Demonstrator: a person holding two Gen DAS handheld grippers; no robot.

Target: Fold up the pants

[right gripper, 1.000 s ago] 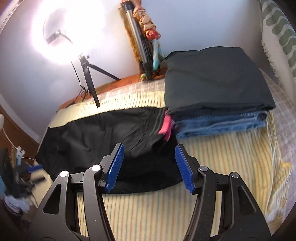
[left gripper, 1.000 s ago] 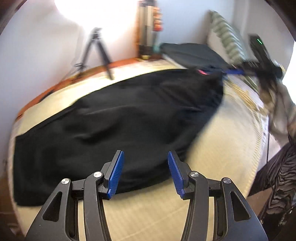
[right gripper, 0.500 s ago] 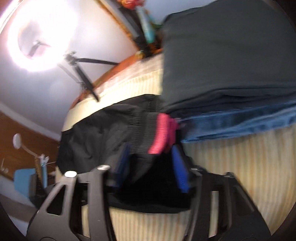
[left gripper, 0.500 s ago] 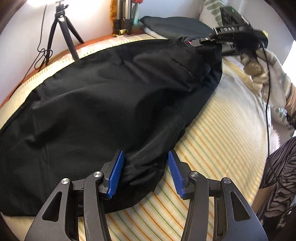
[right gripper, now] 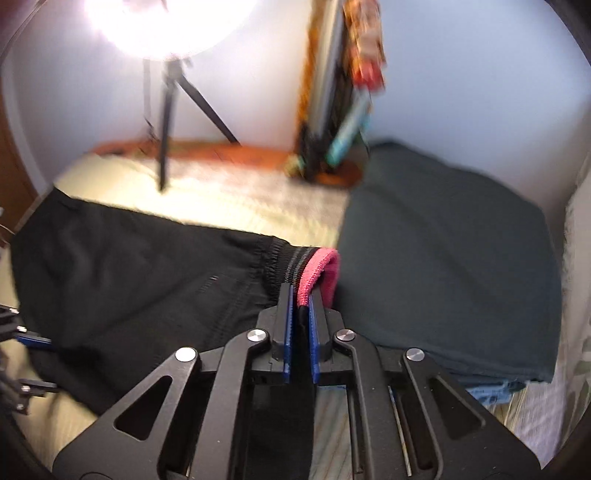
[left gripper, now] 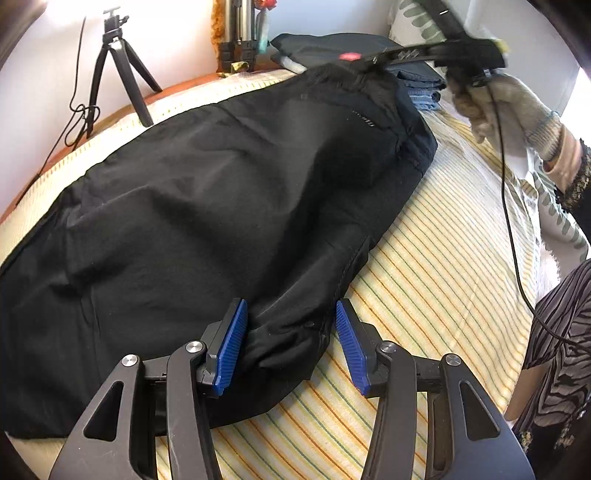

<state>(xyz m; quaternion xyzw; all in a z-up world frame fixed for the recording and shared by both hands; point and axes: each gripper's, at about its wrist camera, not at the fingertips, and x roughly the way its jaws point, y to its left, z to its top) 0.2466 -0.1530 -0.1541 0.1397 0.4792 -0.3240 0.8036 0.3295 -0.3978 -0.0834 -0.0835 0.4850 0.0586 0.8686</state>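
Observation:
Black pants (left gripper: pixel 207 206) lie spread across a striped bed (left gripper: pixel 424 280). My left gripper (left gripper: pixel 288 343) is open, its blue pads on either side of a raised fold at the pants' near edge. My right gripper (right gripper: pixel 300 295) is shut on the pants' waistband (right gripper: pixel 314 273), which has a pink inner band, and it lifts that end slightly. In the left wrist view the right gripper (left gripper: pixel 373 61) shows at the far end of the pants (right gripper: pixel 129 266), held by a gloved hand.
A stack of folded dark and blue clothes (right gripper: pixel 443 258) sits right beside the waistband. A tripod (left gripper: pixel 118 70) with a ring light (right gripper: pixel 155 26) stands at the bed's far edge by the wall. A patterned pillow (left gripper: pixel 417 14) lies at the far right.
My right gripper has closed on the waistband and raised it. My left gripper has moved in low over the pants' near edge, so fabric now sits between its open pads.

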